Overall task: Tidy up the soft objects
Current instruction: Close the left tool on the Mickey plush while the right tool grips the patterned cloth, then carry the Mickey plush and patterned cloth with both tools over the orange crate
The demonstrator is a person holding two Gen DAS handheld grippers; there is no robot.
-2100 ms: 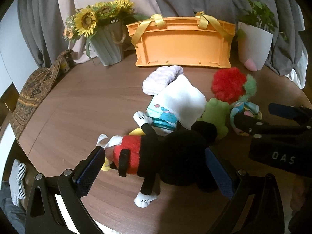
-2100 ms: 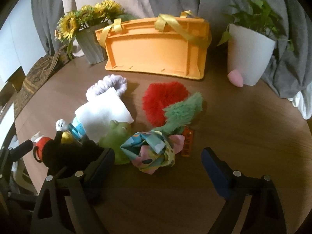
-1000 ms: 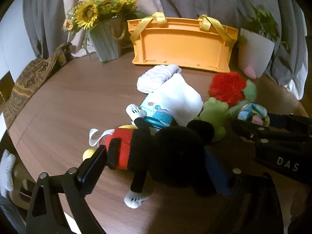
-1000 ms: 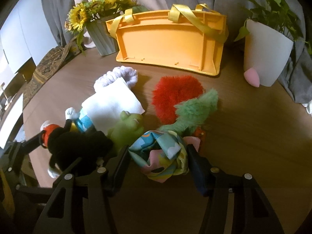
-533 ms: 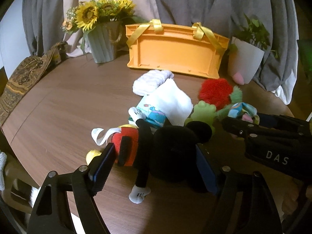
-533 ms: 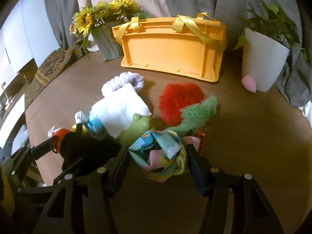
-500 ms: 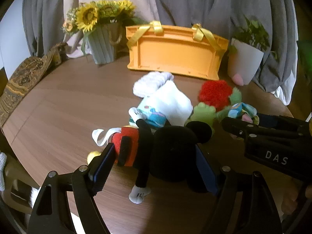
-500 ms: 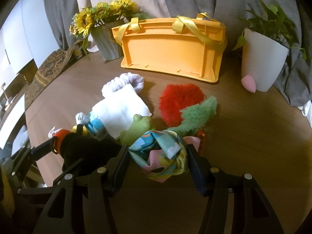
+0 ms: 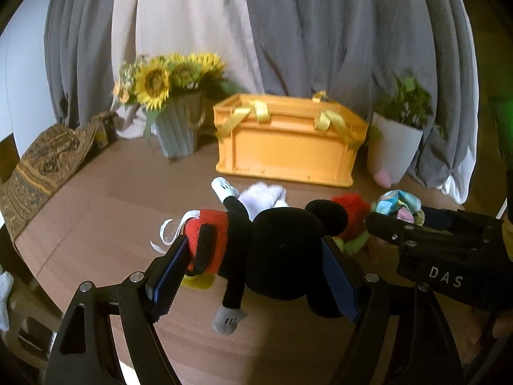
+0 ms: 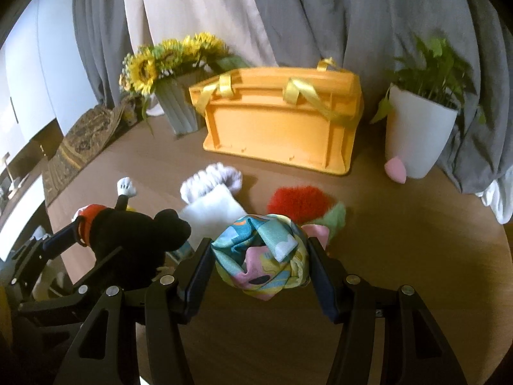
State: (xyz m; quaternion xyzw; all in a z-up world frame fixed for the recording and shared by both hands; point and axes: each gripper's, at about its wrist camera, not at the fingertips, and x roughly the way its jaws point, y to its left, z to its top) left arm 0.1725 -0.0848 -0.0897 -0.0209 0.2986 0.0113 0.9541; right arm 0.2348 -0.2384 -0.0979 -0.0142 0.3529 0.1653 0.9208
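Both toys have come up off the table since a second ago — left gripper (image 9: pixel 253 269) clamped on the black mouse plush (image 9: pixel 282 253), right gripper (image 10: pixel 259 266) clamped on the bundled pastel scarf (image 10: pixel 261 256), both now lifted above the pile near the table's front edge. Mouse's limbs dangle, one white foot hanging below the fingers. Behind them, left on the table (image 10: pixel 416 256): white folded cloth (image 10: pixel 211 211), fuzzy white sock (image 10: pixel 211 179), red fluffy toy (image 10: pixel 298 200), bit of green plush (image 10: pixel 336 216). Far edge: orange basket (image 10: pixel 282 128), flanked by sunflower vase (image 10: pixel 178 109) and white plant pot (image 10: pixel 416 134); pink sponge (image 10: pixel 396 166) by the pot. Risks — the grip on the squashy plush looks shallow, so it may slip in transit; dangling limbs or ribbon handles could snag at the basket rim; the grippers sit close and could bump.
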